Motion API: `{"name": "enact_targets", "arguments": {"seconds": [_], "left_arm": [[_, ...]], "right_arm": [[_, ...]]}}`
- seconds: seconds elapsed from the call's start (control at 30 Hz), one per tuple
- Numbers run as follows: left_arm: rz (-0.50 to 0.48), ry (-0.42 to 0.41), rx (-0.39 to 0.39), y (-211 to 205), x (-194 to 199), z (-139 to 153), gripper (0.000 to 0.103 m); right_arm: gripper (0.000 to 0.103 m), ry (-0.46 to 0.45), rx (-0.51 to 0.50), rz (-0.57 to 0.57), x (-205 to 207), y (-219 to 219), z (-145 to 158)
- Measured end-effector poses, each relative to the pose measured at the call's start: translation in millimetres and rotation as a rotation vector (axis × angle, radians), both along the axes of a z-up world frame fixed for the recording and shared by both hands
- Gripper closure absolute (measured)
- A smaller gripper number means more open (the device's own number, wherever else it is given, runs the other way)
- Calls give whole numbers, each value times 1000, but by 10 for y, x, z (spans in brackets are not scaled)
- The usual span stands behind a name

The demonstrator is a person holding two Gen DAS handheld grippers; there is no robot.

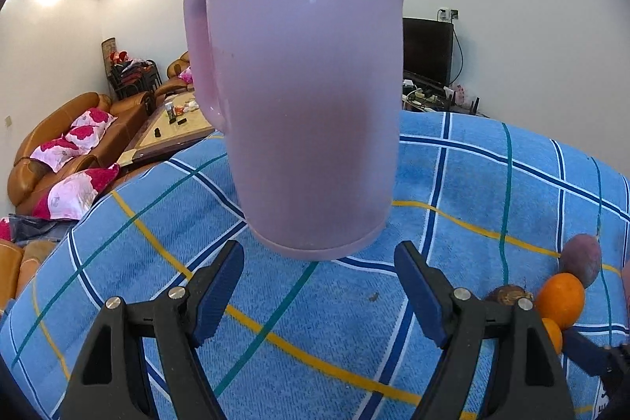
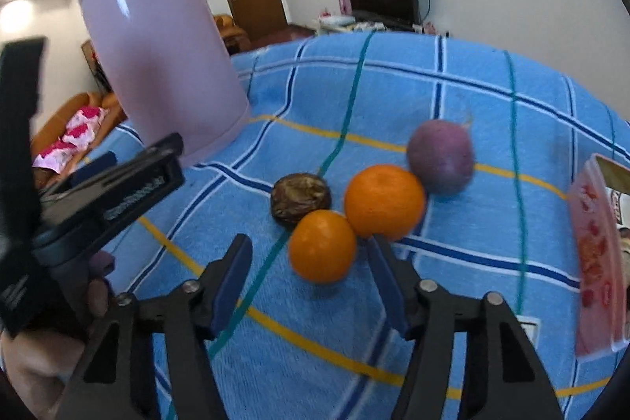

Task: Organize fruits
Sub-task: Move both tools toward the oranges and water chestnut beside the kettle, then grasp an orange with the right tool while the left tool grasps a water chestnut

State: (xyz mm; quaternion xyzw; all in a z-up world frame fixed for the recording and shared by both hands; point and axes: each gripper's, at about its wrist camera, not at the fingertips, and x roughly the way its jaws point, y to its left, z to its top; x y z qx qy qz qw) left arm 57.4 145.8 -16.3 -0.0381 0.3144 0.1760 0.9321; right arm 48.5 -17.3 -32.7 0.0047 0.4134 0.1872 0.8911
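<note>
In the left wrist view, a big shiny pink plastic jug (image 1: 303, 85) with a handle stands upright on a blue cloth with white, yellow and green stripes (image 1: 315, 321). The left claw (image 1: 319, 286) is wide open just in front of the jug's bottom, with nothing between its blue pads (image 1: 218, 296). At the right edge sit a round orange fruit (image 1: 561, 300), a dull purple fruit (image 1: 580, 258) and a wrinkly brown fruit (image 1: 508, 296). In the right wrist view, the right claw (image 2: 311, 274) is partly open around a smaller orange fruit (image 2: 323, 247), and I cannot tell if its pads touch it. That fruit touches the bigger orange one. A pink see-through tray (image 2: 598, 262) stands at the right edge.
</note>
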Motion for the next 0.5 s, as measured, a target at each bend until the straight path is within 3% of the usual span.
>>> {"name": "enact_targets", "arguments": {"seconds": [0.07, 0.13, 0.17, 0.3, 0.5], "left_arm": [[-7, 1, 0, -6, 3, 2, 23], [-19, -2, 1, -20, 4, 4, 23], [-24, -4, 3, -27, 3, 6, 23], [-51, -1, 9, -66, 0, 1, 23], [-118, -41, 8, -159, -38, 37, 23]], "right_arm": [[41, 14, -8, -3, 50, 54, -42], [52, 30, -18, -6, 78, 70, -78], [64, 37, -15, -8, 84, 45, -85], [64, 44, 4, 1, 45, -88, -73], [64, -80, -24, -30, -284, -471, 110]]}}
